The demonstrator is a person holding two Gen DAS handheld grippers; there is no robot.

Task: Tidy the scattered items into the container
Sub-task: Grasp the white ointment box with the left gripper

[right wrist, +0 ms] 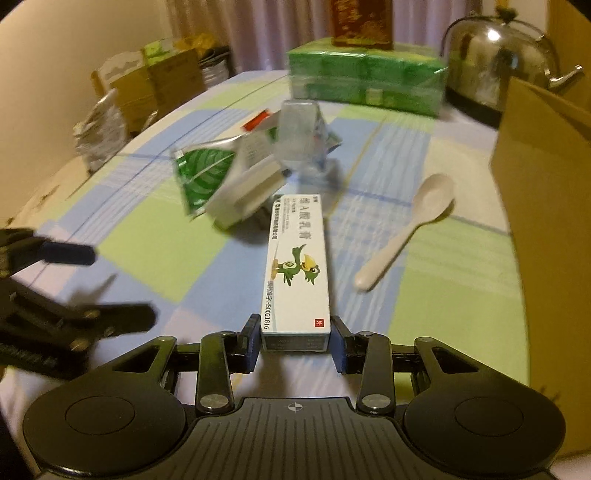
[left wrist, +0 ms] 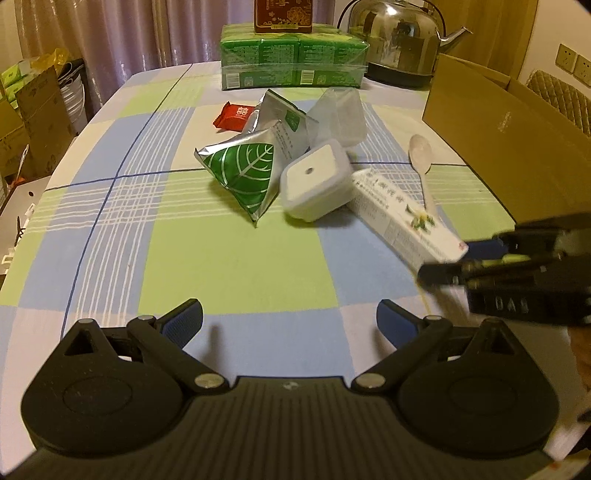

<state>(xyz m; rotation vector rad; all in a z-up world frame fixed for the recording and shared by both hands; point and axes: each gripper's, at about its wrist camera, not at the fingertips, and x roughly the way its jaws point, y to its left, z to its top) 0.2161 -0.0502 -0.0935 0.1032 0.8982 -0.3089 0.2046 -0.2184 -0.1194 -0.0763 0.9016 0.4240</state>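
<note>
A white ointment box (right wrist: 297,266) with a green bird print points away from my right gripper (right wrist: 295,332), whose blue pads are shut on its near end. In the left wrist view that box (left wrist: 402,210) slants over the checked tablecloth, with the right gripper (left wrist: 461,258) at its lower end. My left gripper (left wrist: 290,317) stays wide open over bare cloth with nothing between its fingers. Ahead lie a green-leaf foil pouch (left wrist: 243,173), a white lidded tub (left wrist: 317,181), a silver pouch (left wrist: 284,122), a clear bag (left wrist: 340,114), a red packet (left wrist: 234,116) and a white spoon (left wrist: 421,151). The open cardboard box (left wrist: 498,136) stands at right.
A green shrink-wrapped multipack (left wrist: 291,59) with a red-brown box (left wrist: 282,14) on top sits at the table's far end, beside a steel kettle (left wrist: 399,40). Stacked cartons (left wrist: 33,110) stand on the floor off the left edge. The tablecloth (left wrist: 229,266) is bare near the left gripper.
</note>
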